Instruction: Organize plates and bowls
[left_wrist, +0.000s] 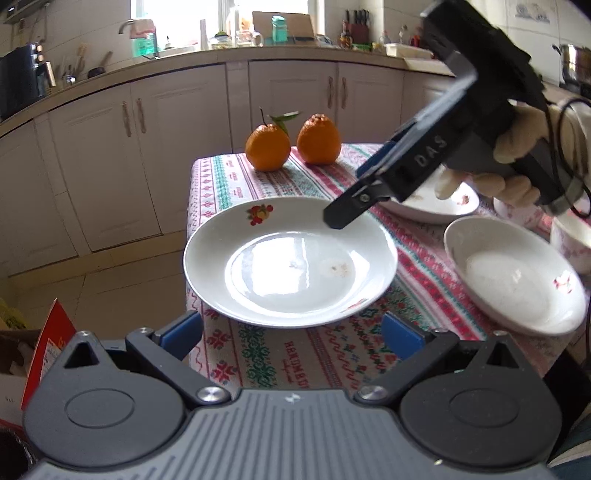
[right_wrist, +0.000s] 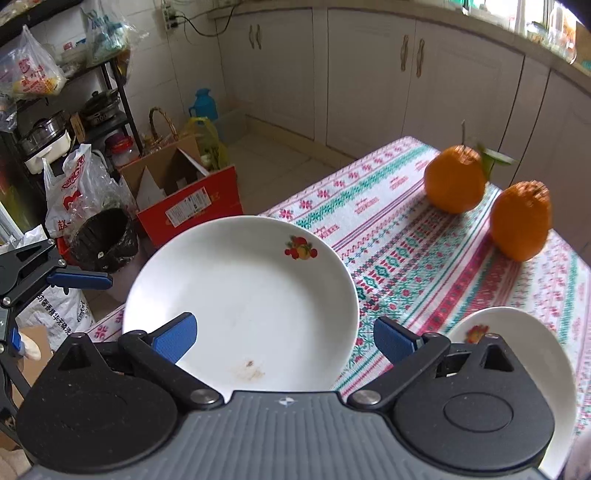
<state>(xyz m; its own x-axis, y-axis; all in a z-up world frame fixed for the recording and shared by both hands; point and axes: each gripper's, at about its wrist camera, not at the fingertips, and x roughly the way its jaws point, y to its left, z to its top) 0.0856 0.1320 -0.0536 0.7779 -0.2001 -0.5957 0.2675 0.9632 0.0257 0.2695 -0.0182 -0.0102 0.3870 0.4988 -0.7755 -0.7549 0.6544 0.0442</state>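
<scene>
A large white plate (left_wrist: 291, 266) (right_wrist: 240, 295) with a fruit print and a small brown smear lies on the patterned tablecloth, its rim reaching past the table's left edge. My left gripper (left_wrist: 291, 336) is open just short of the plate's near rim, with nothing between its blue pads. My right gripper (right_wrist: 284, 338) is open above the plate's other side and holds nothing. In the left wrist view, a gloved hand holds it with one fingertip (left_wrist: 341, 214) over the far right rim. A smaller white dish (left_wrist: 513, 273) (right_wrist: 517, 332) sits to the right, and another plate (left_wrist: 436, 206) lies behind it.
Two oranges (left_wrist: 291, 146) (right_wrist: 487, 199) stand at the far end of the table (left_wrist: 332, 354). A white bowl (left_wrist: 572, 236) sits at the far right. On the floor to the left are a red cardboard box (right_wrist: 192, 206), bags and a dark bin (right_wrist: 103, 236). Kitchen cabinets (left_wrist: 147, 155) stand behind.
</scene>
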